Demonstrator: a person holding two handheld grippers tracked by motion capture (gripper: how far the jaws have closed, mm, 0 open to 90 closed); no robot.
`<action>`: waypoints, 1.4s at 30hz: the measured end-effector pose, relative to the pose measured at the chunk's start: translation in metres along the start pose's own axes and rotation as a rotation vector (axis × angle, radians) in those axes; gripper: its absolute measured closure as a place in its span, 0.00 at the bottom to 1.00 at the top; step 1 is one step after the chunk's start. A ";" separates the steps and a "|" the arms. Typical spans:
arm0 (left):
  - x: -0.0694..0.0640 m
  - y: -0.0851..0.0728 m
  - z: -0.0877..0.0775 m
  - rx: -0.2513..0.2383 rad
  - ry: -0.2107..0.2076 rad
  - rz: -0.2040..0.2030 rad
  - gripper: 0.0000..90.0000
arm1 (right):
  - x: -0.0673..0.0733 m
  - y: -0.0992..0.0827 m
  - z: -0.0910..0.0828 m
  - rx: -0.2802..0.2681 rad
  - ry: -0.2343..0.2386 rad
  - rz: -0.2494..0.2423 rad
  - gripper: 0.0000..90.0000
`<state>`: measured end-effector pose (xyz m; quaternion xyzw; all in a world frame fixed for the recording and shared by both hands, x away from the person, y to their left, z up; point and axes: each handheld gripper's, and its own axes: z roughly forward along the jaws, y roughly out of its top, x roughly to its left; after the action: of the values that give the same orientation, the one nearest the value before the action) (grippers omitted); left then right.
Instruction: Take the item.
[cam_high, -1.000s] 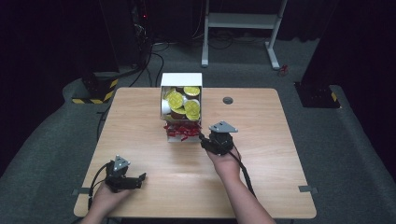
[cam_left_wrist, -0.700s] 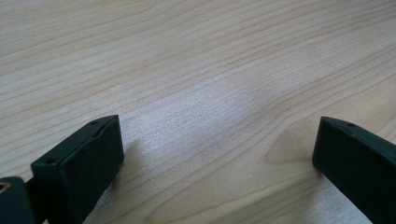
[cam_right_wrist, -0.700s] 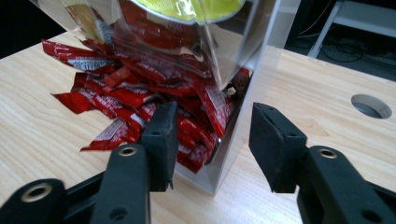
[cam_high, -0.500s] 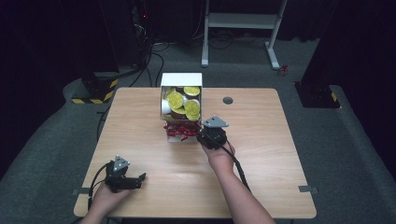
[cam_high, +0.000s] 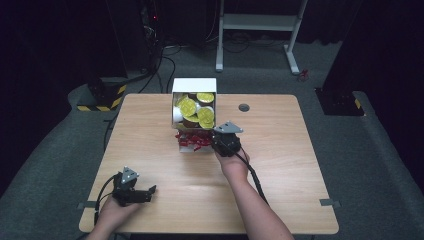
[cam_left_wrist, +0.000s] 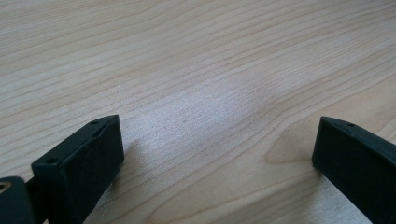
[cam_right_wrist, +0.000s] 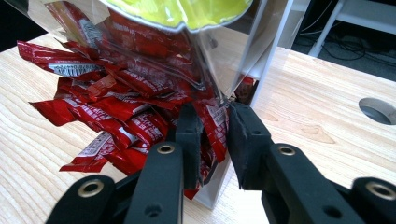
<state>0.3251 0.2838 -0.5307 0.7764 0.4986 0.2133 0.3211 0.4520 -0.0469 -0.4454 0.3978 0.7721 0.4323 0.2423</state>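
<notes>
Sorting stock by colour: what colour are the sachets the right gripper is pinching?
Red sachets, with small white print; clearest in the right gripper view.

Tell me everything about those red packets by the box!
The red packets are small, shiny foil sachets with white print, heaped loosely in the low front part of the white box, under a clear panel and the yellow-lidded cups. Some poke out toward the wooden table. The right tool has been closing, its jaws around one packet at the heap's edge.

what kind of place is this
Probably a lab or recording studio, not a home: a lone wooden table stands on grey carpet between dark curtains, hazard-striped stand bases and loose cables lie behind it, and a person works with handheld grippers.
</notes>
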 end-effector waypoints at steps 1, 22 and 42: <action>0.000 0.000 0.000 0.000 0.000 0.000 0.03 | 0.000 0.000 0.001 -0.001 -0.002 -0.004 0.85; 0.000 0.000 0.000 -0.001 0.002 -0.002 0.03 | -0.001 -0.005 -0.003 -0.002 -0.005 -0.007 0.96; 0.000 0.000 0.000 0.000 0.002 -0.004 0.03 | 0.001 -0.012 -0.029 -0.046 0.022 -0.024 0.98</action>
<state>0.3244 0.2837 -0.5306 0.7753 0.5003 0.2135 0.3210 0.4260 -0.0639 -0.4413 0.3778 0.7694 0.4514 0.2480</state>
